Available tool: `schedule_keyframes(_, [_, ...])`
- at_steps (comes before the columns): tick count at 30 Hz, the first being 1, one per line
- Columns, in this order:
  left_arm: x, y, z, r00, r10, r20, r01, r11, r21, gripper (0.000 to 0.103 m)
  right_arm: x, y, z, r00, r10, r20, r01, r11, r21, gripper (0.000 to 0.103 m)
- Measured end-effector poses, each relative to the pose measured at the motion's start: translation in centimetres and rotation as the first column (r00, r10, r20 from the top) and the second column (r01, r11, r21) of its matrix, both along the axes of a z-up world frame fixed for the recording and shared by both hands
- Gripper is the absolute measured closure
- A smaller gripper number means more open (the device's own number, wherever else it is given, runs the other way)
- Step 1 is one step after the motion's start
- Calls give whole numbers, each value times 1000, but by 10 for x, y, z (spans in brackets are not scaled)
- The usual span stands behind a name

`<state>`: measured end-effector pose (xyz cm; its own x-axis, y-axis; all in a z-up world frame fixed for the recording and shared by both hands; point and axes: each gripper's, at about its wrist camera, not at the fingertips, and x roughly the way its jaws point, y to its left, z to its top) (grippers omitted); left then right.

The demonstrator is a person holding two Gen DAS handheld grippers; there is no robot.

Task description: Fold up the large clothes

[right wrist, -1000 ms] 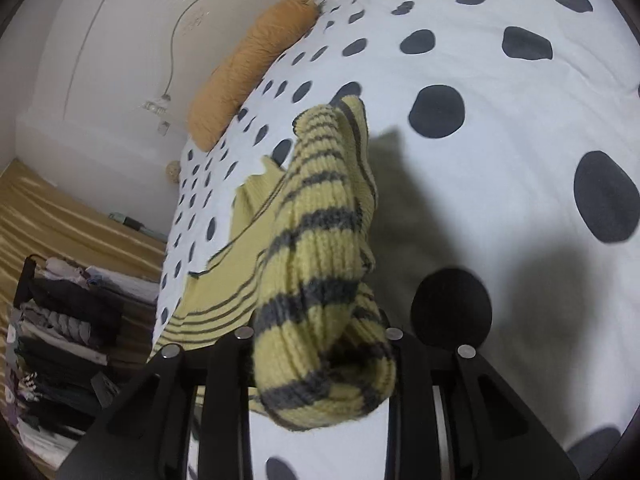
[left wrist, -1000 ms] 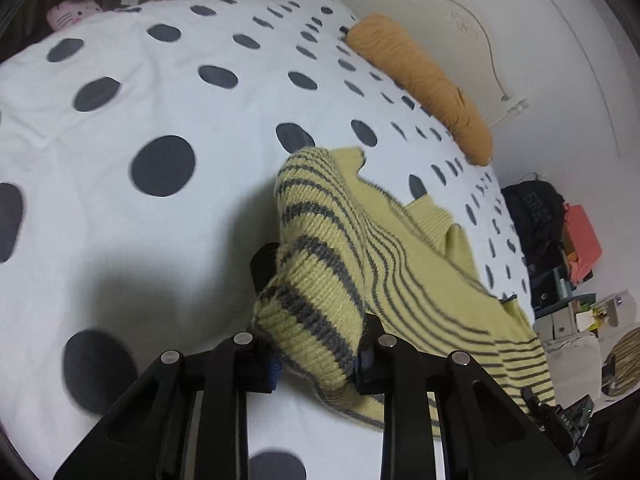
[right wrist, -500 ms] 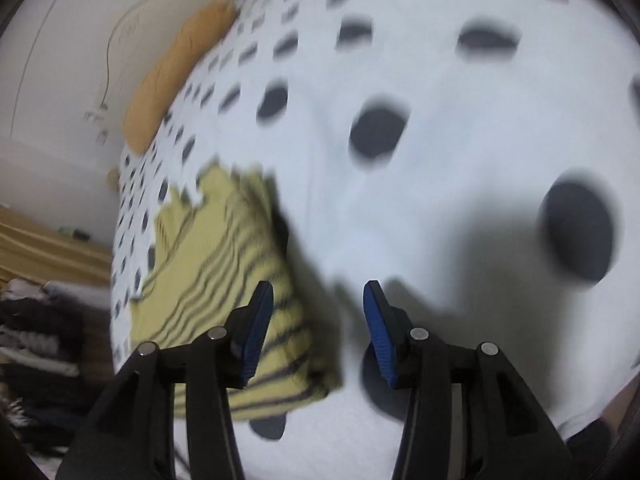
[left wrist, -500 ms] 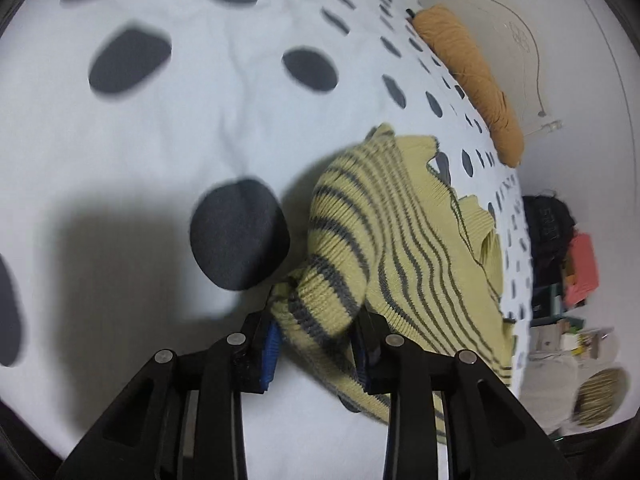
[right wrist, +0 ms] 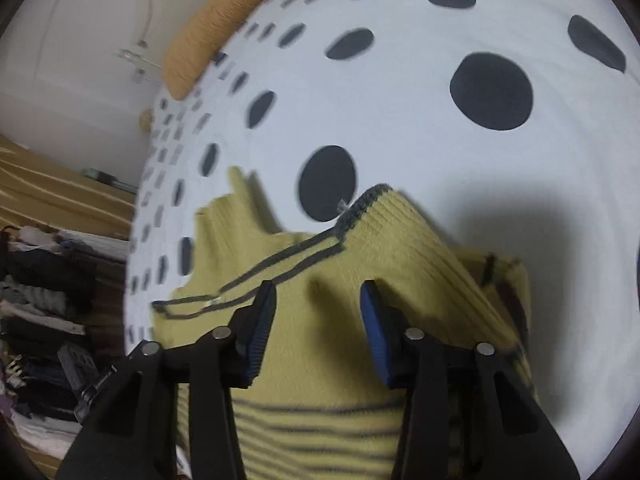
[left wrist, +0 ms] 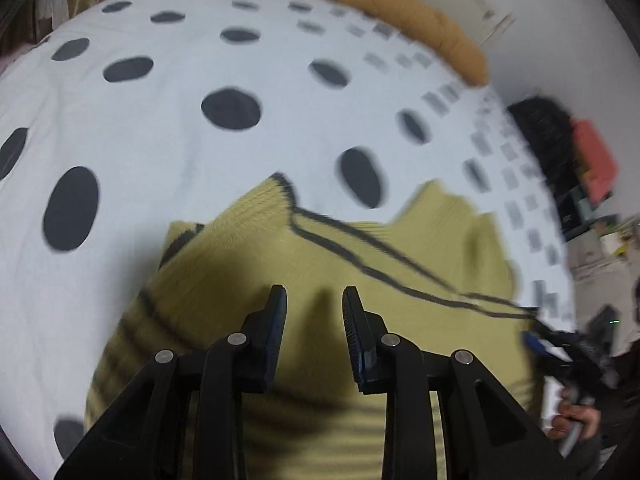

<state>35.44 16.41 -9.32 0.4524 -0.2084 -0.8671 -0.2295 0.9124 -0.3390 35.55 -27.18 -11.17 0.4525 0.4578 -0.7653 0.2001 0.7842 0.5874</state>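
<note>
One yellow sweater (left wrist: 360, 280) with grey stripes lies partly folded on a white bedspread (left wrist: 160, 140) with dark dots.
Two grippers hover over it: left gripper (left wrist: 314, 300) and right gripper (right wrist: 318, 294), jaws closing, gripping nothing. One orange bolster (left wrist: 400, 20) lies beyond.

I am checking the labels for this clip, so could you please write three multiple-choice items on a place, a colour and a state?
1. Where does the yellow knit sweater with grey stripes lie?
A. on the white bedspread with dark dots
B. on a chair
C. on the floor

2. What colour is the long bolster pillow?
A. blue
B. orange
C. green

3. What is between the right gripper fingers?
A. a sleeve
B. a pillow
C. nothing

Key: 1 A, dotted fabric surrounds the sweater. 2 B, orange at the bed's far edge. 3 C, the closing jaws hover empty above the sweater.
</note>
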Motion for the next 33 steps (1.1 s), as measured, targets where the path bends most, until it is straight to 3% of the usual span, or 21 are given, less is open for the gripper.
schedule_keyframes(2, [19, 14, -20, 998, 48, -27, -47, 998, 37, 89, 13, -6, -9, 1000, -18, -25, 16, 997, -76, 85])
schedule_keyframes(3, [24, 26, -24, 997, 75, -20, -74, 997, 35, 97, 18, -14, -11, 999, -36, -24, 33, 993, -110, 89])
schedule_keyframes(5, [30, 44, -25, 993, 118, -10, -118, 993, 27, 102, 23, -39, -15, 996, -83, -42, 78, 990, -115, 100])
schedule_keyframes(7, [31, 60, -15, 988, 155, 2, -155, 987, 47, 101, 21, -55, -14, 993, -106, -53, 102, 993, -57, 100])
schedule_keyframes(9, [20, 82, 6, 969, 245, 29, -247, 962, 119, 102, 11, -61, 5, 991, -133, -12, 131, 985, -109, 95])
schedule_keyframes(10, [11, 91, 17, 962, 267, 50, -271, 958, 94, 101, 3, -63, 17, 989, -145, 11, 146, 981, -125, 92])
schedule_keyframes(12, [-23, 113, 38, 947, 311, 79, -313, 950, 14, 101, -19, -58, 39, 991, -121, 60, 125, 990, -62, 92])
schedule_keyframes(15, [-75, 113, 50, 944, 322, 72, -322, 947, -12, 101, -59, -27, 53, 998, -8, 60, 8, 1000, -4, 92])
schedule_keyframes(19, [-151, 78, 29, 965, 261, -18, -261, 965, -39, 100, -104, 13, 20, 991, 120, -51, -118, 992, 37, 92])
schedule_keyframes(21, [-179, 60, 17, 970, 239, -37, -241, 970, -40, 100, -112, 12, -4, 990, 90, -112, -95, 994, -44, 99])
schedule_keyframes(23, [-202, 47, 10, 972, 235, -24, -236, 968, -83, 98, -115, 2, -15, 992, 19, -127, -22, 1000, -22, 103])
schedule_keyframes(24, [-211, 47, 12, 972, 232, -16, -233, 968, -91, 90, -117, 0, -11, 990, -26, -138, 24, 1000, -18, 103])
schedule_keyframes(26, [-218, 41, 15, 972, 234, 6, -232, 967, -105, 58, -118, 18, 14, 994, -31, -108, 19, 994, -112, 97])
schedule_keyframes(27, [-221, 38, 16, 970, 242, 19, -237, 962, -134, 37, -116, 31, 25, 996, -1, -86, -12, 989, -146, 97])
schedule_keyframes(28, [-224, 33, 18, 968, 249, 44, -238, 956, -174, 32, -116, 46, 35, 997, 37, -66, -47, 986, -158, 93])
schedule_keyframes(30, [-223, 24, 17, 971, 234, 58, -217, 954, -207, 31, -113, 77, 51, 993, 109, -47, -115, 983, -145, 66])
schedule_keyframes(31, [-218, 21, 11, 972, 231, 51, -215, 952, -215, 28, -113, 89, 56, 991, 127, -38, -131, 982, -137, 45])
schedule_keyframes(33, [-206, 22, -4, 969, 246, 22, -235, 944, -231, 24, -113, 110, 64, 988, 151, -15, -151, 978, -142, 40])
